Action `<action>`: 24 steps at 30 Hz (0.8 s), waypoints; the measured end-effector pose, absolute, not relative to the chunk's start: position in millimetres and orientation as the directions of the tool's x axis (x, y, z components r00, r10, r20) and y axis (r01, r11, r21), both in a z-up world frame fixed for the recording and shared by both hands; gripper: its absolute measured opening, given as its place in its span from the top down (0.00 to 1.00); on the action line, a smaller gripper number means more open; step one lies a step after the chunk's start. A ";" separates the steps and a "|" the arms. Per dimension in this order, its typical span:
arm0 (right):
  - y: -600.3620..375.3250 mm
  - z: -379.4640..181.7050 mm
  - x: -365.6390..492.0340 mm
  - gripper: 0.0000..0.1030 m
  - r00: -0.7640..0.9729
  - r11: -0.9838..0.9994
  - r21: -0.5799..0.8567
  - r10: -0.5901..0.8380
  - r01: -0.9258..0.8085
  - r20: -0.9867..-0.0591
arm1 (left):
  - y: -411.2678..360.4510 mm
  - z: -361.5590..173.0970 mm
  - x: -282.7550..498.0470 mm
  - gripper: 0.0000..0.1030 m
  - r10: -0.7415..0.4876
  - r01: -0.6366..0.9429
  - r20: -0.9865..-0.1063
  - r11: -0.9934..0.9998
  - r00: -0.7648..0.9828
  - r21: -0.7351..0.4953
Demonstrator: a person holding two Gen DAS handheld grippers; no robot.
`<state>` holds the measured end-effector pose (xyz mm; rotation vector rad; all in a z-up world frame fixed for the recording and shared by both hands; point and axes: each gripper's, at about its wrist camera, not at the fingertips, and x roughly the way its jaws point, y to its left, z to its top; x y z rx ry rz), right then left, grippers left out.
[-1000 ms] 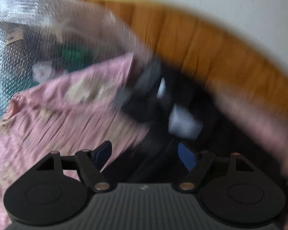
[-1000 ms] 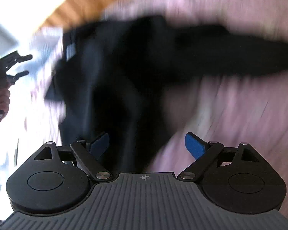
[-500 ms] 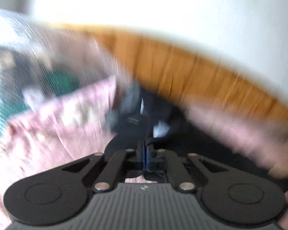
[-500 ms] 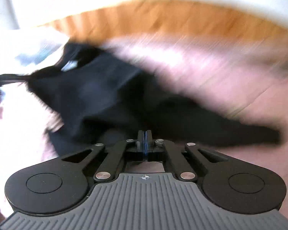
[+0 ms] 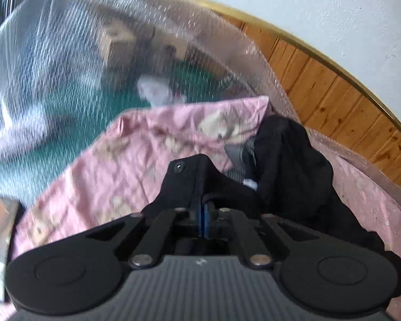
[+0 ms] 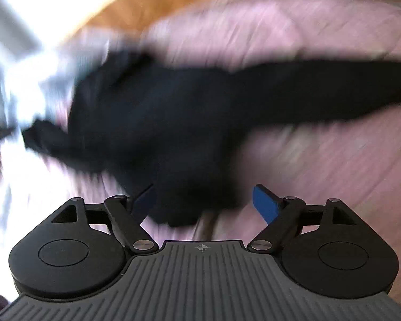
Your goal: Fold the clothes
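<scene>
One black garment [image 5: 286,160] sprawls across the pink bedspread [image 5: 125,160] — your left gripper [image 5: 203,208] is clamped on a corner of it, a snap stud showing just above the pinched jaws. Only your left view shows the wood-panelled wall [image 5: 334,99] sharply and clear bubble wrap [image 5: 66,53]. Your right gripper [image 6: 204,203] — jaws just sprung apart — hovers over the blurred garment [image 6: 187,112], gripping nothing.
</scene>
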<state>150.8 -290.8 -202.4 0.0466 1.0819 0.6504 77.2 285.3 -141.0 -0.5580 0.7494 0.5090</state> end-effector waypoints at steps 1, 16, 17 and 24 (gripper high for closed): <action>-272.7 -216.4 140.4 0.19 0.324 0.812 0.295 0.494 -0.504 -0.807 | 284.8 -144.7 72.1 0.97 0.220 -0.610 -0.744 0.732 0.631 -0.301; -324.7 -101.4 157.3 0.94 0.636 0.849 -0.085 0.320 -0.521 -0.702 | 255.4 -61.9 80.3 0.97 0.182 -0.433 -0.594 0.845 0.783 -0.313; -355.9 -78.0 160.1 0.94 0.666 0.861 -0.122 0.285 -0.495 -0.690 | 254.1 -54.9 77.2 0.97 0.155 -0.403 -0.584 0.857 0.797 -0.321; -497.2 -67.5 220.4 0.64 0.600 0.910 -0.305 -0.081 -0.282 -0.796 | 210.7 -132.3 90.4 0.99 0.041 -0.280 -0.819 0.949 0.572 -0.148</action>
